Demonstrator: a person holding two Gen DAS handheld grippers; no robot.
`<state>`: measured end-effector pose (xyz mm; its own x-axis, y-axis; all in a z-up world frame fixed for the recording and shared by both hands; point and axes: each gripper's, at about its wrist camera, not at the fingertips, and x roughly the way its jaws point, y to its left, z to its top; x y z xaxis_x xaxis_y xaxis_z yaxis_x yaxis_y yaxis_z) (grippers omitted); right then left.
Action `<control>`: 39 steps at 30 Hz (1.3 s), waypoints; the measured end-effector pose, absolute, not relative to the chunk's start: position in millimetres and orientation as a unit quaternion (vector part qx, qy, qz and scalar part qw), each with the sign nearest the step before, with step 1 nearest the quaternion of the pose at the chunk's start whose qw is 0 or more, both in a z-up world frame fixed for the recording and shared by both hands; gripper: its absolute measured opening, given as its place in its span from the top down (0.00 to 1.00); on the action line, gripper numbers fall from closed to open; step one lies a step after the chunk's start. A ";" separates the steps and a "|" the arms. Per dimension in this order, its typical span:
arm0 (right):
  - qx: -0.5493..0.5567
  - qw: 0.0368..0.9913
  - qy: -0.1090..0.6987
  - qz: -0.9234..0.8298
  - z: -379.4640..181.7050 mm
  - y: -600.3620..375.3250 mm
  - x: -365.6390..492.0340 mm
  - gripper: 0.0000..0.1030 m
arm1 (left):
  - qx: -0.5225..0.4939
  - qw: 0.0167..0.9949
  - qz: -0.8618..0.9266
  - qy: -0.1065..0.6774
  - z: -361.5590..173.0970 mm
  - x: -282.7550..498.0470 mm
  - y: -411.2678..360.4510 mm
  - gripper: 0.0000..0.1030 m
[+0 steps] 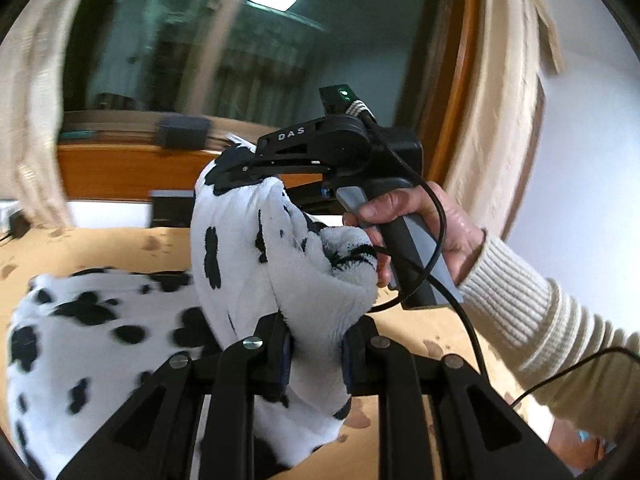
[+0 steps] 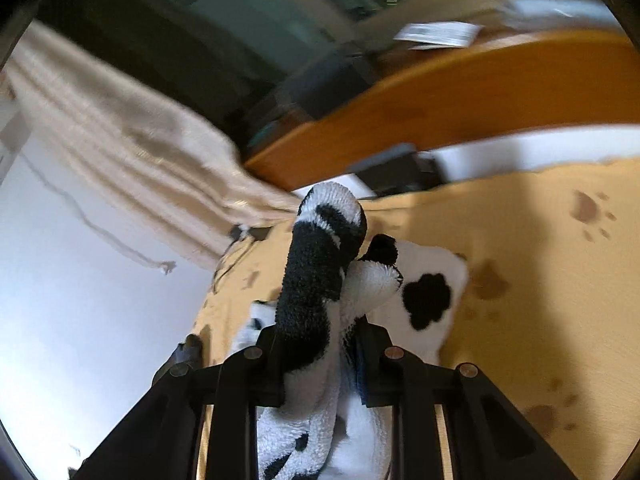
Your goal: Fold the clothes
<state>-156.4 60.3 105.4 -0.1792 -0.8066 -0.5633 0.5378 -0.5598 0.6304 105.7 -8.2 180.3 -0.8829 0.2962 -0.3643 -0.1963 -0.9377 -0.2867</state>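
- Two grippers share one load; items follow in descending size.
- Bed cover [image 1: 412, 332]: tan sheet printed with brown paw marks; it serves as the folding surface, with a wooden headboard [image 1: 132, 168] and a dark window behind; background detail is blurred.
- Fleece garment [image 1: 100, 320]: white plush with black spots; its bulk rests on the cover at the left, while one portion is raised clear of it, stretched between both tools; this hold suits carrying an edge across for a fold, though which fold it belongs to cannot be judged; the garment type, its sleeves and hem cannot be made out in the bunching.
- Person's hand [image 1: 420, 224]: wrapped round the handle of the right gripper [image 1: 240, 170], ribbed cream sleeve behind it; a cable trails from the tool.
- Right gripper: fingers pinched on a thick roll of fleece, seen close in its own camera [image 2: 316, 360]; the fabric hides the pads.
- Left gripper [image 1: 316, 356]: fingers clamped on a gathered bunch of the same garment; the fold below the fingers is cut off by the frame edge.
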 end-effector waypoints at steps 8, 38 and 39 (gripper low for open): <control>0.472 0.482 -0.055 -0.737 105.9 -69.4 -109.1 0.75 | -0.174 0.026 0.963 -0.204 165.8 166.8 -85.1 0.79; 0.351 0.503 0.062 -0.787 110.9 -89.6 -43.8 0.31 | -0.224 -0.084 0.900 -0.365 76.1 235.6 -160.1 0.73; 0.346 0.499 0.084 -0.790 103.5 -86.3 -38.1 0.31 | -0.225 -0.084 0.900 -0.364 76.1 235.6 -159.9 0.73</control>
<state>-38.1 -86.3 103.5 -0.2634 -0.7304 -0.6302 0.8461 -0.4887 0.2128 235.6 -159.9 76.1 -0.8846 0.0121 -0.4662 0.3154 -0.7209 -0.6171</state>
